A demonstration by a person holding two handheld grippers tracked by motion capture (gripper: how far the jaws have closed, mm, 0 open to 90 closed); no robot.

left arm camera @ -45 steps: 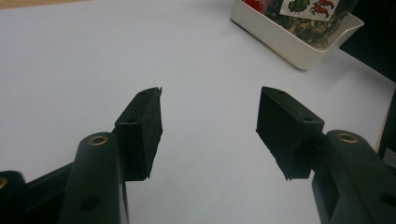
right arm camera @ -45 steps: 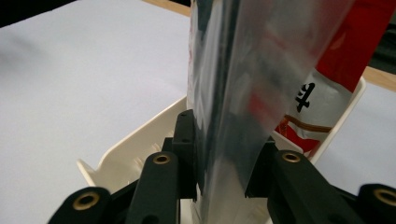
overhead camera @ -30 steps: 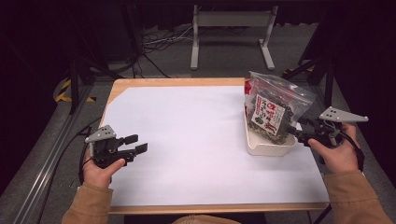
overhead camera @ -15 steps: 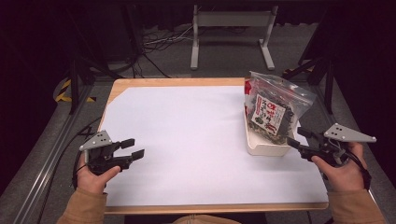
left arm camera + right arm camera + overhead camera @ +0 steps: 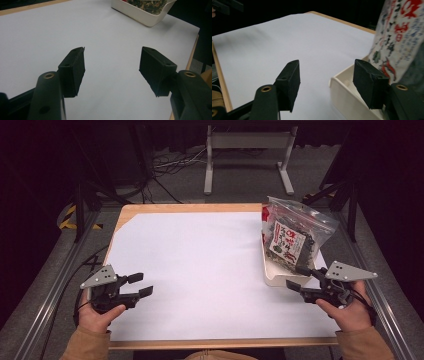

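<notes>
A white table sheet point(image 5: 200, 270) is seen spread over the wooden table, and a cream plastic tray point(image 5: 272, 270) is set near its right edge, with a clear zip bag point(image 5: 295, 232) of dark dried contents and a printed red-and-white label standing upright in it and leaning toward the far side. The right gripper point(image 5: 300, 279) is held just in front of the tray's near end, lower and nearer the table's front edge than a second ago, when it was raised against the tray's right side close to the bag. Its jaws are spread wide with nothing gripped; they have just been opening again after a slight narrowing. In the right gripper view, the tray's near corner point(image 5: 342, 87) is seen just beyond the gap of the right gripper point(image 5: 327, 75), and the bag's label point(image 5: 397, 42) is seen rising behind the right-hand jaw; whether that jaw touches the tray cannot be told. The left gripper point(image 5: 140, 285) is held over the sheet's near left corner, well apart from the tray, and is found drawn nearer the front edge than in the earliest picture. Its jaws are parted wide and empty over bare sheet point(image 5: 107, 37), as is confirmed in the left gripper view point(image 5: 112, 62), where the tray point(image 5: 142, 15) is seen far off at the top.
</notes>
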